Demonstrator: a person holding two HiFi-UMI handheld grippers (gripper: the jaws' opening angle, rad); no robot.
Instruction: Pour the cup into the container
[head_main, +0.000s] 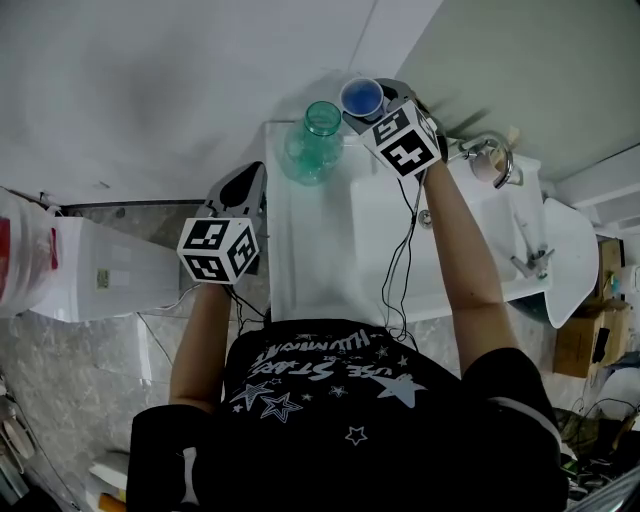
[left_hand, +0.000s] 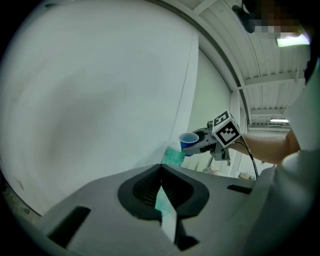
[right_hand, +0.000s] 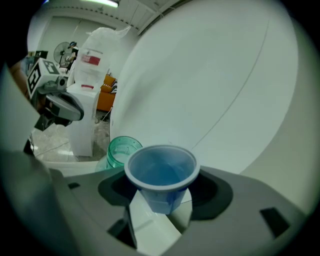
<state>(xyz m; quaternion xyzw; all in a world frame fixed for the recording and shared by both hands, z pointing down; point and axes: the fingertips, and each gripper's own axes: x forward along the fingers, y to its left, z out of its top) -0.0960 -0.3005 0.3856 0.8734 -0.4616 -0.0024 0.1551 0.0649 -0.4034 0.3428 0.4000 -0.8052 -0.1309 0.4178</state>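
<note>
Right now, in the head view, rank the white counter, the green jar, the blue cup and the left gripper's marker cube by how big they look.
1. white counter
2. green jar and left gripper's marker cube: look about alike, and the cube is nearer the camera, so unranked
3. blue cup

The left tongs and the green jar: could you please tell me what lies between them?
Nothing but a bare strip of white counter, as the head view shows between the left tongs and the green jar.

White counter (head_main: 310, 260), metal tap (head_main: 530, 262) at right, white unit (head_main: 120, 270) at left.
</note>
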